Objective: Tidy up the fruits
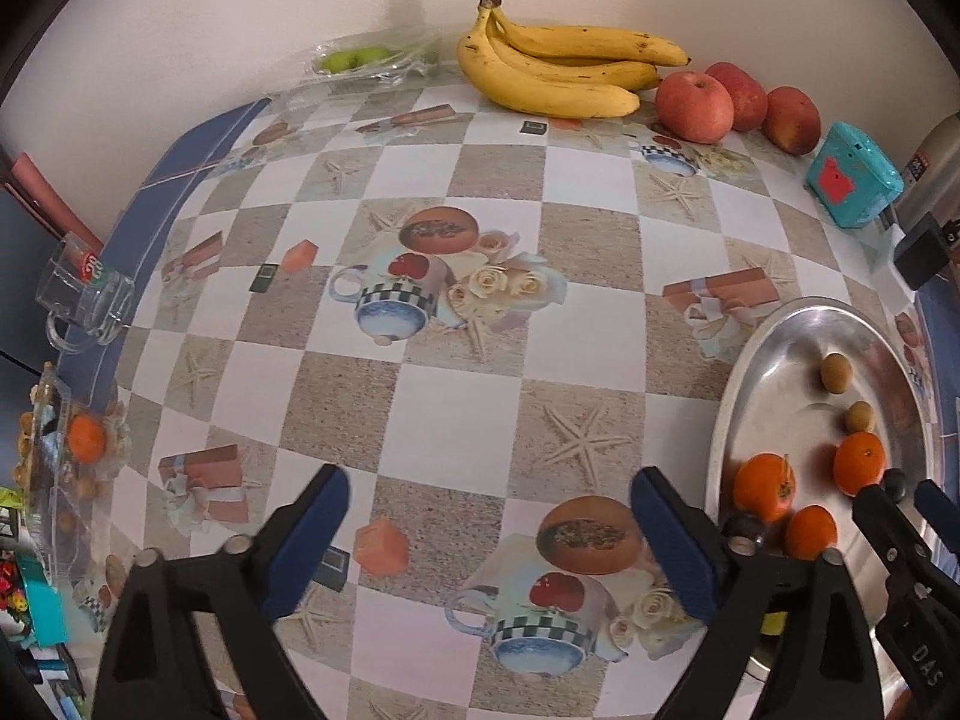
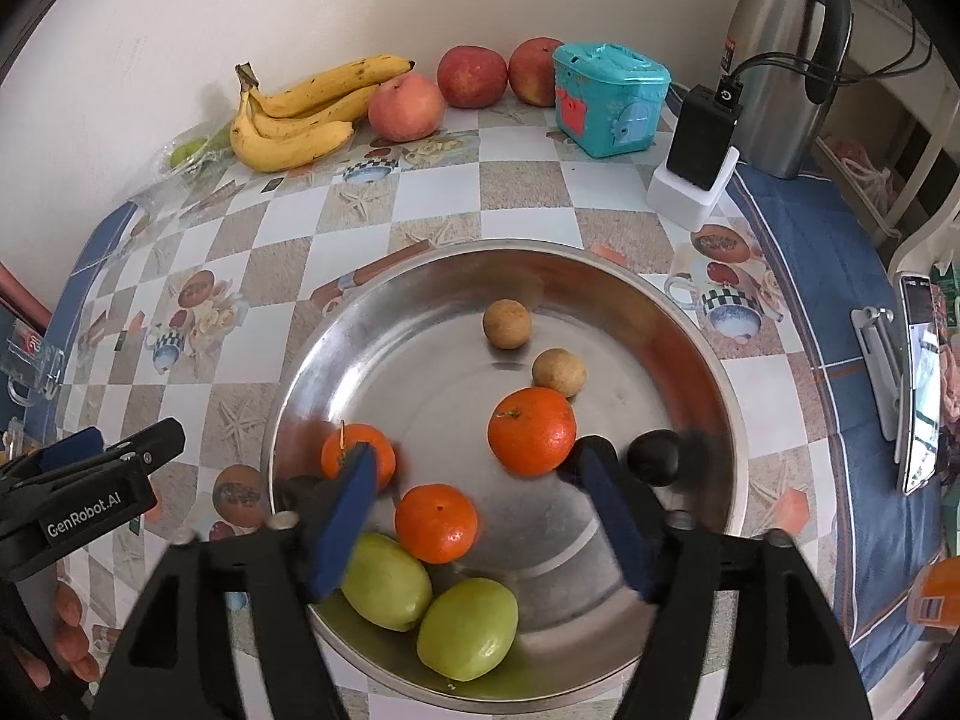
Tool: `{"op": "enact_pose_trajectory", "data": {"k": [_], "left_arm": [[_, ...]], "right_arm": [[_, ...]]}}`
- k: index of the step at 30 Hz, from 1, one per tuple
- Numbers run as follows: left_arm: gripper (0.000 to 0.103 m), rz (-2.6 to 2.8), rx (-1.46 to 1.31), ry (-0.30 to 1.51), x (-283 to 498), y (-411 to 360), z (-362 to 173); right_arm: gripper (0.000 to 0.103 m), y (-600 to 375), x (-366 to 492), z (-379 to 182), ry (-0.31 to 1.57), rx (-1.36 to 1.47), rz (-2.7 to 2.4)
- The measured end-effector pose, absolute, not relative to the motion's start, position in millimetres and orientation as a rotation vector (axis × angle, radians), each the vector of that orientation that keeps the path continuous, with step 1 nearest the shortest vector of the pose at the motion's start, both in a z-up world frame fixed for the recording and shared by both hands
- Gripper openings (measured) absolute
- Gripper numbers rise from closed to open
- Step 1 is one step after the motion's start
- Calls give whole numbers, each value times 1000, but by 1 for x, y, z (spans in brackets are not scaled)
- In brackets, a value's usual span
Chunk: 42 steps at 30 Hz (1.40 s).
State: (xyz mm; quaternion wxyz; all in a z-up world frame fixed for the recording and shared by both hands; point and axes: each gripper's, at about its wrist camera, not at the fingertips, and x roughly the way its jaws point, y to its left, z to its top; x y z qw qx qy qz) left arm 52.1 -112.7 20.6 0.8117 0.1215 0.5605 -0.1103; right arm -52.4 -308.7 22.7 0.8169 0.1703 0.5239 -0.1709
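A round metal plate [image 2: 708, 372] holds three oranges [image 2: 531, 430], two green fruits [image 2: 468, 628], two small brown fruits [image 2: 507, 324] and a dark round fruit [image 2: 654, 456]. My right gripper [image 2: 474, 480] is open and empty, hovering over the plate's near half. My left gripper [image 1: 489, 498] is open and empty over the checkered tablecloth, left of the plate [image 1: 774, 354]. Bananas [image 1: 558, 72] and three red apples [image 1: 693, 105] lie by the back wall. A clear pack with green fruits [image 1: 360, 60] lies left of the bananas.
A teal toy box [image 2: 609, 99], a black charger on a white base [image 2: 699, 150] and a steel thermos [image 2: 780, 60] stand at the back right. A glass mug [image 1: 84, 300] and a clear tray with an orange [image 1: 87, 438] sit at the table's left edge. A phone on a stand [image 2: 918, 384] is on the right.
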Motion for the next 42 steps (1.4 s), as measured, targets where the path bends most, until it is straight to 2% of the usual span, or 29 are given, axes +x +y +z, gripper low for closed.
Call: {"op": "enact_pose_trajectory", "data": {"k": [3,4,6,26,42], "left_arm": [[103,-231,268,1179,52,-111,22],[103,-231,274,1173,52,-111,23],[103,-233,284,1167,52,-112,23],[103,-68,453,1138,31,-107,55],[103,-59,403,1152,-13,-65,79]], "right_arm": [[84,-308,-53,23,1109,357,-363],[94,-307,-54,24,1101,354,-366],[101,-306,-54,26,1090,344,-369],[101,-284,-64,36,1097,319,-343],[101,-246,-107,48,1140,298,-338]]}}
